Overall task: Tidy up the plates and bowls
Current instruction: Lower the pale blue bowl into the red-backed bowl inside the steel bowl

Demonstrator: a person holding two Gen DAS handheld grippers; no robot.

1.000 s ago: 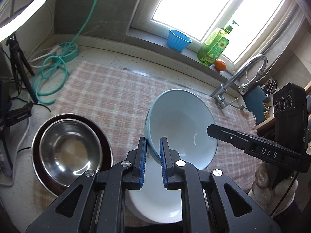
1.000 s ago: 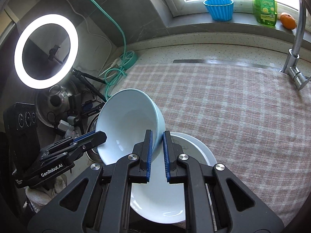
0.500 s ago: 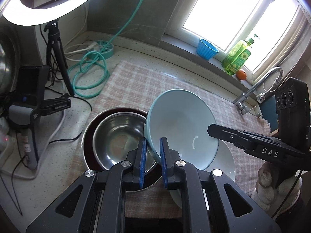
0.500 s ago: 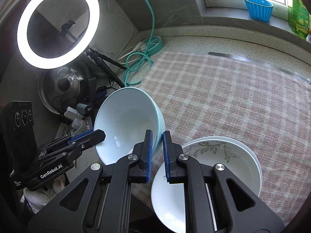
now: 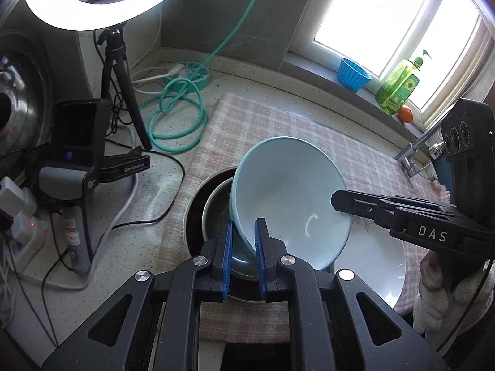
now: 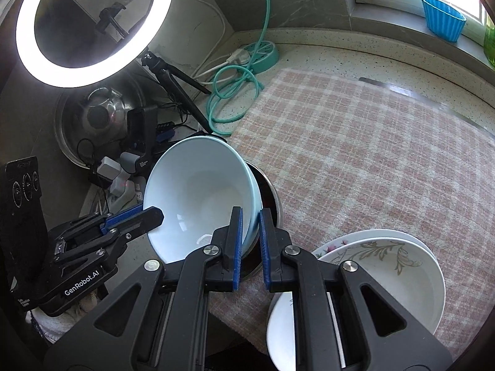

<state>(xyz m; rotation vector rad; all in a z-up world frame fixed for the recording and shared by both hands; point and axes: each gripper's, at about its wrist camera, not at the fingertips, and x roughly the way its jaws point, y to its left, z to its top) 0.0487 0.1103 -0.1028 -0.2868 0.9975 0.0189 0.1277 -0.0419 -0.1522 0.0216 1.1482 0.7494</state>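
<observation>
Both grippers hold one pale blue bowl (image 5: 287, 191) by opposite rims. My left gripper (image 5: 243, 244) is shut on its near rim; my right gripper (image 6: 249, 232) is shut on the other rim. The bowl (image 6: 198, 194) is tilted and hangs over a steel bowl (image 5: 216, 213) that sits in a dark red plate (image 5: 198, 204). White plates with a floral print (image 6: 402, 266) lie stacked to the right, also seen in the left wrist view (image 5: 374, 259). The right gripper shows in the left wrist view (image 5: 335, 201), the left gripper in the right wrist view (image 6: 154, 215).
A pink checked cloth (image 6: 371, 142) covers the counter. A teal hose (image 5: 176, 117), ring light (image 6: 92, 24) on a tripod (image 5: 120, 77), cables and a spare gripper stand (image 5: 77, 167) crowd the left. A blue cup (image 5: 352, 74), soap bottle (image 5: 399, 89), orange and tap (image 5: 414, 154) are at the back right.
Both grippers carried the blue bowl left, off the white plates and over the steel bowl. The white plates are now uncovered on the right.
</observation>
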